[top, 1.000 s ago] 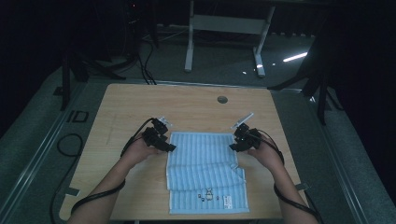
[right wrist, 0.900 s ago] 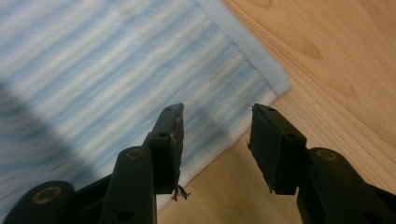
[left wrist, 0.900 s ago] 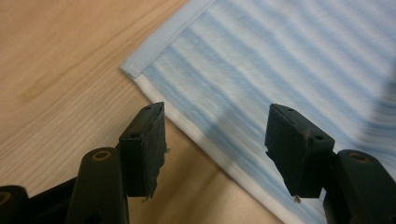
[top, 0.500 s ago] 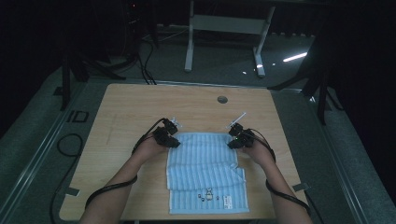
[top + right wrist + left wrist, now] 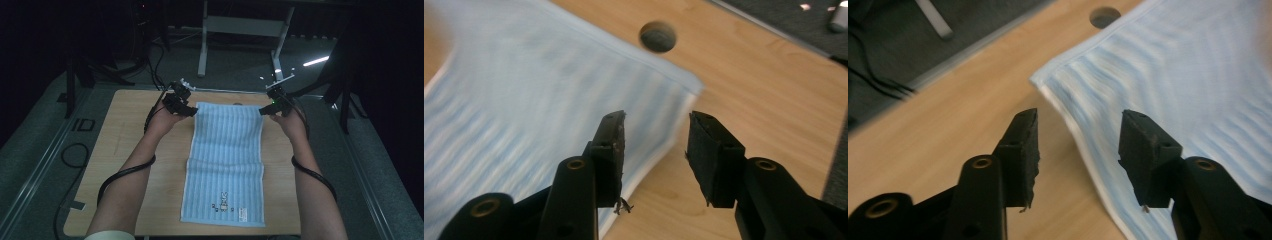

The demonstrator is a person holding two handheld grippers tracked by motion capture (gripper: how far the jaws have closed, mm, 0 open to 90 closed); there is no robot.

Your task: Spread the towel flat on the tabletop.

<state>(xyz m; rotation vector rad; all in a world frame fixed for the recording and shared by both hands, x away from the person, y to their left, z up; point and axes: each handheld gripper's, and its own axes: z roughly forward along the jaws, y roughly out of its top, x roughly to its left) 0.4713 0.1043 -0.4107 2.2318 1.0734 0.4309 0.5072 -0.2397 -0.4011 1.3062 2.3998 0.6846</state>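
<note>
A light blue striped towel point(image 5: 227, 160) lies spread full length down the middle of the wooden table point(image 5: 125, 165), a small printed figure near its close end. My left gripper point(image 5: 186, 111) hovers at its far left corner and my right gripper point(image 5: 265, 111) at its far right corner. In the left gripper view the open left gripper point(image 5: 1080, 117) stands above the towel point(image 5: 1188, 75) edge, pads apart from it. In the right gripper view the right gripper point(image 5: 656, 117) is open over the towel point(image 5: 539, 85) corner. Both pairs of jaws have just been opening, with nothing pressed between them.
A round hole point(image 5: 239, 104) sits in the table just beyond the towel's far edge. A white desk frame point(image 5: 202, 50) stands on the dark floor behind the table. Black cables point(image 5: 75, 150) loop on the floor at the left.
The towel was folded in half near the front. Both hands moved up and toward the far edge, and the towel now lies unfolded at full length.
</note>
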